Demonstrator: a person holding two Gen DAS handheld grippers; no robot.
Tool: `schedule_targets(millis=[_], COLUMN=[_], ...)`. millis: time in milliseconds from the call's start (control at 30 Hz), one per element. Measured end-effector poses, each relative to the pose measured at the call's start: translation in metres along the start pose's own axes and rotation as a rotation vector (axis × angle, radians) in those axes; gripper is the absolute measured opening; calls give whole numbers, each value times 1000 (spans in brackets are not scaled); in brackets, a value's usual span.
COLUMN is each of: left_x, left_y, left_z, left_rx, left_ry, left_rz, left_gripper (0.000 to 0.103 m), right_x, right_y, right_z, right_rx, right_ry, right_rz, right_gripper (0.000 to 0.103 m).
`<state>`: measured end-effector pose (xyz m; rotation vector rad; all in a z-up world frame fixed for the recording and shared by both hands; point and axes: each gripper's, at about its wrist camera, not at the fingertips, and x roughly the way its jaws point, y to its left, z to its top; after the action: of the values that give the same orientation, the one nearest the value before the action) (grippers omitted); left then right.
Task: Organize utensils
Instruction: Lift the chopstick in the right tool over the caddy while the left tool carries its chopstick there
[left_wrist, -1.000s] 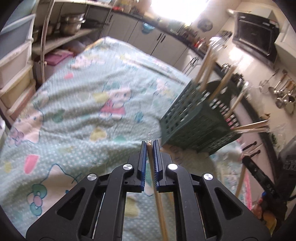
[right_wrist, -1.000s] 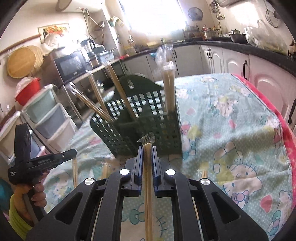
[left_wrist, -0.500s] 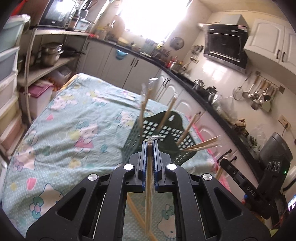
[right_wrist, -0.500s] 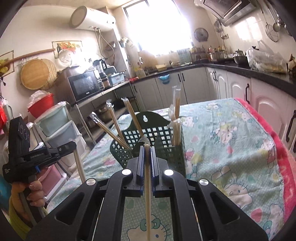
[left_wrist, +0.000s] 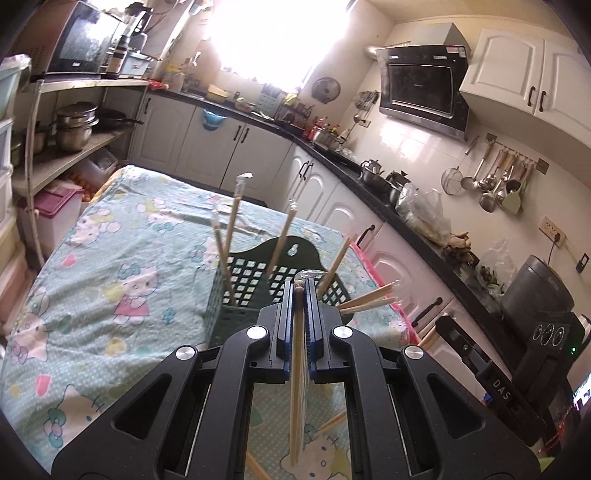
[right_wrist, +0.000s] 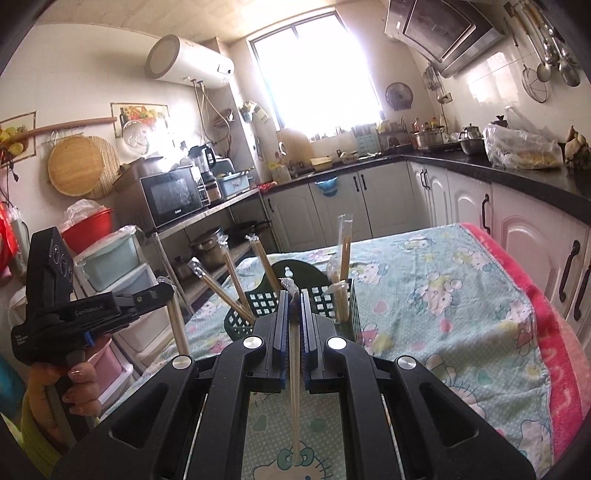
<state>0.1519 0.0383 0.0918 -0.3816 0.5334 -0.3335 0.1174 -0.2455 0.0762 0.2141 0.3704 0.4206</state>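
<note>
Left gripper: jaws closed down to a sliver on one wrapped pair of chopsticks. The sticks run back between the pads and hang below the tool over the tablecloth; their top, with a twist of clear wrapper, just clears the fingertips.

Right gripper: same condition, pinched tight on a second wrapped pair, hanging down toward the cloth, wrapper tuft at the tips.

Both tools are held above the table, pointing slightly downward at the green basket. From the right wrist view I can see my left hand on its tool, off to the basket's left side, its pair dangling beneath.

Basket: dark green, perforated, with a hanging tab at the back; stands on the cartoon-print cloth near the table's middle.

Progress, judged from what shows:
- Done: several wrapped pairs already stand or lean in the basket, two upright in one corner, others splayed outward over the rim. I count roughly half a dozen; exact number unclear.
- In hand: two pairs, one per tool, neither yet over the opening.
- Left: at least one more stick lies on the cloth beneath my left tool; more may be hidden by the tool body.

Estimate: well past halfway, not finished.
</note>
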Motion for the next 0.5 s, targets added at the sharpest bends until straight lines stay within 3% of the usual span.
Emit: schedule_targets(millis=[500], left_x=[10], left_y=[-32], left_z=[22], left_rx=[60], left_ry=[-36], left_rz=[-30], left_gripper=[3], right_x=[-16], right_y=[-2], right_z=[21], right_rx=[4], right_ry=[-91], right_rz=[-5], right_gripper=[6])
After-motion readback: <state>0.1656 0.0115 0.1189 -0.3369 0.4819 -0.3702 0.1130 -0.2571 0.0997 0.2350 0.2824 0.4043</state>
